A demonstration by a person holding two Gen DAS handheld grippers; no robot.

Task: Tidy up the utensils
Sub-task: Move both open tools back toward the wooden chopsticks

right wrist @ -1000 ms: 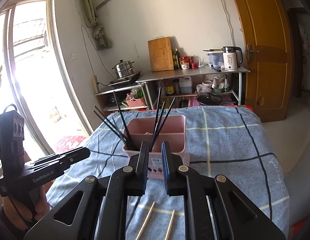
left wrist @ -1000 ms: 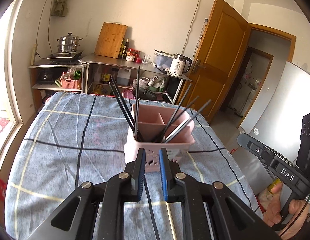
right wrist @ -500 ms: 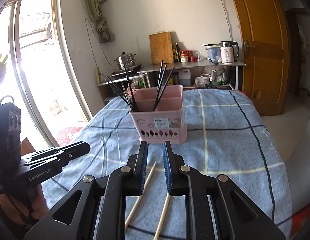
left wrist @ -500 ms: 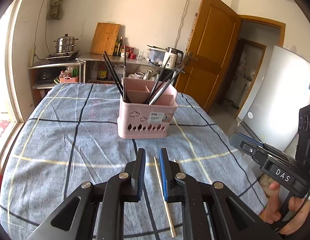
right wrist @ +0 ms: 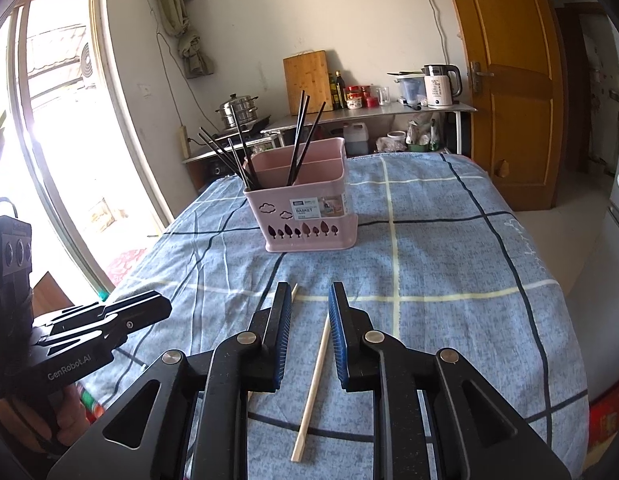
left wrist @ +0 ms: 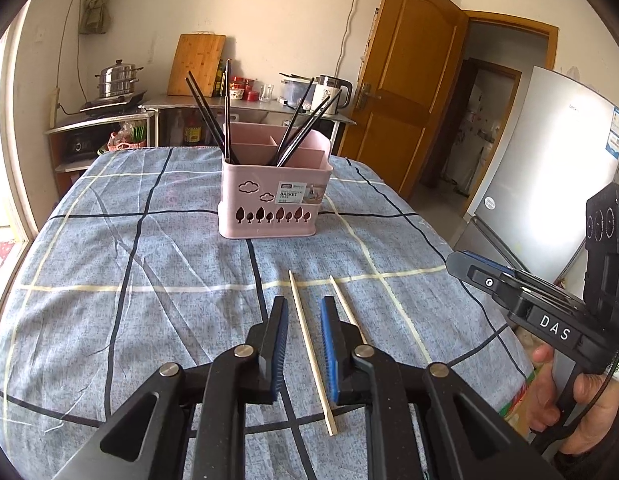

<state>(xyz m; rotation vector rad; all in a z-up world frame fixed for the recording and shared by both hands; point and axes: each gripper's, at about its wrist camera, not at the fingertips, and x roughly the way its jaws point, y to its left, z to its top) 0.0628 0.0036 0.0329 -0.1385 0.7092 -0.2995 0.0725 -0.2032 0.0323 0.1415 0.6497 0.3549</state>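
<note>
Two pale wooden chopsticks lie loose on the blue checked cloth point(left wrist: 109, 240), near the pink basket point(left wrist: 275, 200) of black chopsticks point(left wrist: 213, 116). Left chopstick point(left wrist: 309, 344) sits between the left gripper point(left wrist: 303, 312) jaws, right chopstick point(right wrist: 315, 376) between the right gripper point(right wrist: 309, 300) jaws; both have just been opening, neither yet pinching. Likely light, stiff, smooth, prone to roll: take mid-shaft.

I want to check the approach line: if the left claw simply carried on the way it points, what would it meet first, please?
Most likely the pale wooden chopstick lying on the blue checked cloth, framed between the open left claw pads; the pink basket stands well beyond. Depth is uncertain.
</note>
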